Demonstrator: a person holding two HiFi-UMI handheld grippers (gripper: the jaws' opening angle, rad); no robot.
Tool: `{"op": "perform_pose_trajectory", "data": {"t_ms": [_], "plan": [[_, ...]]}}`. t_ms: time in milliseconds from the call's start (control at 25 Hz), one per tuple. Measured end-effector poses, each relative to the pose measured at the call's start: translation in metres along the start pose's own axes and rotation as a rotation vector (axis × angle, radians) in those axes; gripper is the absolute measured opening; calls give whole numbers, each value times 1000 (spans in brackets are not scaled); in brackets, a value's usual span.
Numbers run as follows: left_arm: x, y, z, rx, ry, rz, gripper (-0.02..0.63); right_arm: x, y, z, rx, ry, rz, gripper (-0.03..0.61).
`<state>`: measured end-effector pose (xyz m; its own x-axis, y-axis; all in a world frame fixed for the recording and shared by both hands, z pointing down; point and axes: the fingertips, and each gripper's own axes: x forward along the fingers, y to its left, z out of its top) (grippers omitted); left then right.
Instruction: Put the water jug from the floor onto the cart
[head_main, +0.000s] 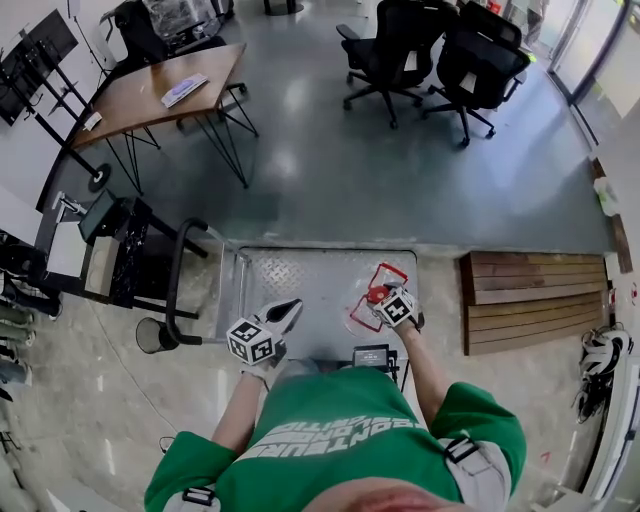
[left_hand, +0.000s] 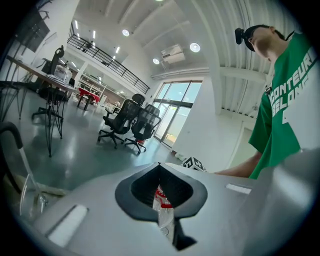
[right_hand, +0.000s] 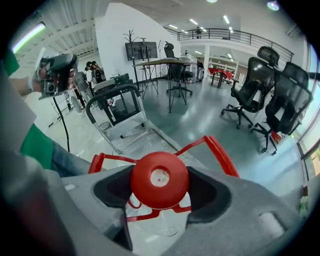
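Note:
The clear water jug (head_main: 372, 305), with a red cap (right_hand: 160, 180) and a red carry handle (right_hand: 220, 152), is over the right part of the cart's metal deck (head_main: 300, 280). My right gripper (head_main: 397, 308) (right_hand: 160, 182) is shut on the jug's neck just under the cap. Whether the jug rests on the deck or hangs just above it cannot be told. My left gripper (head_main: 268, 333) (left_hand: 161, 195) is at the deck's near left, apart from the jug. Its jaws are shut, and only a sliver of clear and red plastic shows through their slit.
The cart's black push handle (head_main: 178, 285) (right_hand: 112, 97) stands at its left end beside a black rack (head_main: 120, 250). A wooden pallet (head_main: 535, 300) lies right of the cart. A small black device (head_main: 372, 357) sits at the deck's near edge. A wooden table (head_main: 165, 95) and office chairs (head_main: 395, 45) stand farther off.

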<state>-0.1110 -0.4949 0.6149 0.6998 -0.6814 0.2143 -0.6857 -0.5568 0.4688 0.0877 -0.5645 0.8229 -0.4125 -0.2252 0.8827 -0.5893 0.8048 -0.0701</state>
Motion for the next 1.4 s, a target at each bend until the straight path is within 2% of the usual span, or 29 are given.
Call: {"op": "perform_pose_trajectory", "data": {"t_ms": [240, 440, 600, 720, 800, 920, 1080, 1280, 1400], "plan": [[-10, 20, 6, -14, -5, 6, 9, 29, 5, 5, -16, 74, 15, 299], [-16, 34, 8, -19, -8, 7, 9, 56, 14, -1, -10, 184, 40, 299], [-21, 43, 8, -29, -5, 9, 9, 74, 15, 11, -49, 211, 31, 299], [-26, 51, 9, -35, -1, 12, 9, 94, 16, 27, -109, 180, 29, 299], [-31, 58, 10, -40, -2, 19, 8, 102, 16, 17, -102, 255, 11, 299], [-39, 68, 9, -46, 0, 30, 9, 125, 23, 14, -112, 274, 33, 299], [-48, 79, 7, -58, 17, 39, 9, 141, 23, 5, -84, 314, -7, 299], [-55, 97, 9, -61, 50, 30, 9, 173, 40, 1, -57, 310, 24, 299], [-55, 106, 14, -52, 67, 13, 9, 179, 43, -6, -21, 356, 8, 299]]}}
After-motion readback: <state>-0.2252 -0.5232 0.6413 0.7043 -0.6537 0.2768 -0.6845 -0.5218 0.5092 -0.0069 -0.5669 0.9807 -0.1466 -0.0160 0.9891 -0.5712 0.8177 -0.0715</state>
